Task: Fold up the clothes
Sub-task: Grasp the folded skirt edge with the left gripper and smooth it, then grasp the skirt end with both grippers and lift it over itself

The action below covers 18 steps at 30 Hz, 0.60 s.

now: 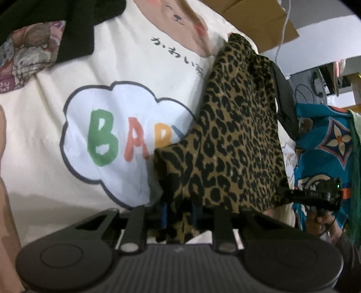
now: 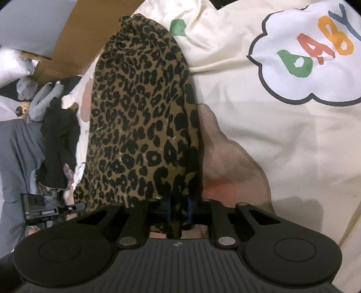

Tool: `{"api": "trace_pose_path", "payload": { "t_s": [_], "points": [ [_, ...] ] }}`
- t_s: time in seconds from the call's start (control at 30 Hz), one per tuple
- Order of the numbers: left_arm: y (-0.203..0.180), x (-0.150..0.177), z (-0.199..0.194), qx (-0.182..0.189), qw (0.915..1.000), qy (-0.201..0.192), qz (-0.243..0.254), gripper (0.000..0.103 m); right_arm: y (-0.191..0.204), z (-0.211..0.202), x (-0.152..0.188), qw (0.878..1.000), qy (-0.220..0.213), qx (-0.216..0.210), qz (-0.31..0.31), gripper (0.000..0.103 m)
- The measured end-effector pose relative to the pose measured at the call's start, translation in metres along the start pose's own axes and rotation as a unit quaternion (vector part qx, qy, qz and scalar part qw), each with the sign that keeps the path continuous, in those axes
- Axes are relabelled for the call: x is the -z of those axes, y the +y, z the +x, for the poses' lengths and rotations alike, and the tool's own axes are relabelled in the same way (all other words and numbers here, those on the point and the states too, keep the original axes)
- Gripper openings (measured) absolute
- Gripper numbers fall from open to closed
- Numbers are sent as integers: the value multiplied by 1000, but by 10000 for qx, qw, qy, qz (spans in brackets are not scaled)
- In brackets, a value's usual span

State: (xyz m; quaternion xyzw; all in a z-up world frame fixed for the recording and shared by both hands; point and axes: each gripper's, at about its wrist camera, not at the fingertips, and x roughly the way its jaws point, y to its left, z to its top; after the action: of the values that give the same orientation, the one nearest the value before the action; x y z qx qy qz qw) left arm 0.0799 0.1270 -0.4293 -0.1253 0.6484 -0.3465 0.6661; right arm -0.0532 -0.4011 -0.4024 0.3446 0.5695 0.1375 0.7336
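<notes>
A leopard-print garment [image 1: 234, 139] hangs lifted over a cream sheet [image 1: 45, 157] printed with a "BABY" cloud and a bear. My left gripper [image 1: 179, 216] is shut on the garment's near edge, cloth bunched between its blue-padded fingers. In the right wrist view the same leopard-print garment [image 2: 140, 117] stretches away from my right gripper [image 2: 179, 213], which is shut on another edge of it. The right gripper's body [image 1: 315, 196] shows at the far side in the left wrist view, and the left gripper's body [image 2: 42, 209] shows at lower left in the right wrist view.
A black garment [image 1: 56, 24] and a patchwork bear print [image 1: 27, 51] lie at top left. A teal patterned cloth [image 1: 327, 144] and cardboard [image 1: 266, 18] are on the right. In the right wrist view, black clothes [image 2: 61, 139], grey fabric [image 2: 18, 153] and cardboard [image 2: 90, 29] sit left.
</notes>
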Motion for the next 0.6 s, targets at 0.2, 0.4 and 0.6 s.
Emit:
{"api": "trace_pose_path", "payload": {
  "t_s": [0.2, 0.4, 0.6],
  "points": [
    [-3, -1, 8, -148, 9999, -22, -43, 28, 0, 7, 0, 9999, -17, 124, -22, 15],
    [-3, -2, 10, -103, 9999, 6, -113, 16, -3, 8, 1, 10000, -44, 68, 51, 12],
    [1, 4, 9, -28, 9997, 85, -220, 21, -1, 6, 3, 9999, -103, 121, -2, 13]
  ]
}}
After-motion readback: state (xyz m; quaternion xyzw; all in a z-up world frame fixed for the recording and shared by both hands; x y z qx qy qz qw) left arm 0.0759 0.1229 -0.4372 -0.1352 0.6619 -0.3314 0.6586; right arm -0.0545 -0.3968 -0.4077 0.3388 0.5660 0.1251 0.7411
